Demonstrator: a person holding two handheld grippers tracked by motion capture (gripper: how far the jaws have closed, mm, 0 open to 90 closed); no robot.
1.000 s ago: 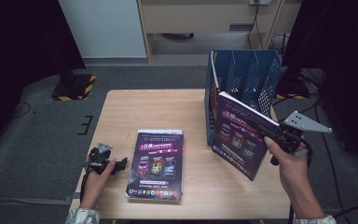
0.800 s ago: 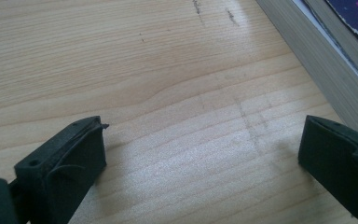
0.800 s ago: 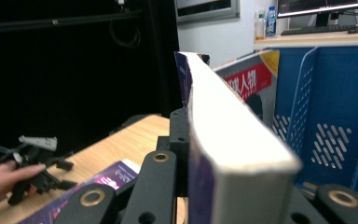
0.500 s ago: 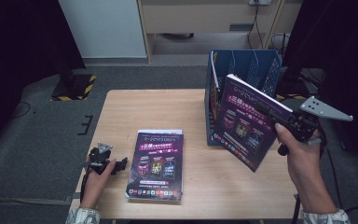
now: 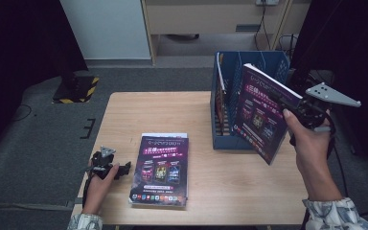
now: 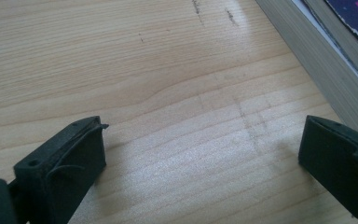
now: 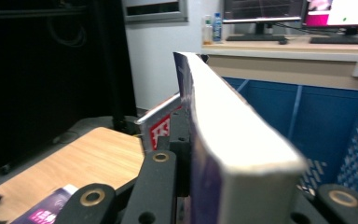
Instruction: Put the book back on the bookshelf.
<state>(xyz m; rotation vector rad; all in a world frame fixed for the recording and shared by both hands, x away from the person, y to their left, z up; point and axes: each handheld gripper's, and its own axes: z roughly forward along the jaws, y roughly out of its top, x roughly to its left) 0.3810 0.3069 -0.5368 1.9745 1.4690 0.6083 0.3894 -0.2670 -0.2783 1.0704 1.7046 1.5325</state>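
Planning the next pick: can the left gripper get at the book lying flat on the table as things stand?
Probably yes. The left gripper sits on the table with jaws open, right beside the flat book, whose page edge shows close by in the left gripper view, with bare wood between them.

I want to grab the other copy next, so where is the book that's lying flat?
In the high view the flat book lies on the table's near edge, just right of the left tongs and left of the blue file box.

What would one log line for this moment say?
right gripper: shut on raised book beside blue file box | left gripper: open, on table | second book: flat
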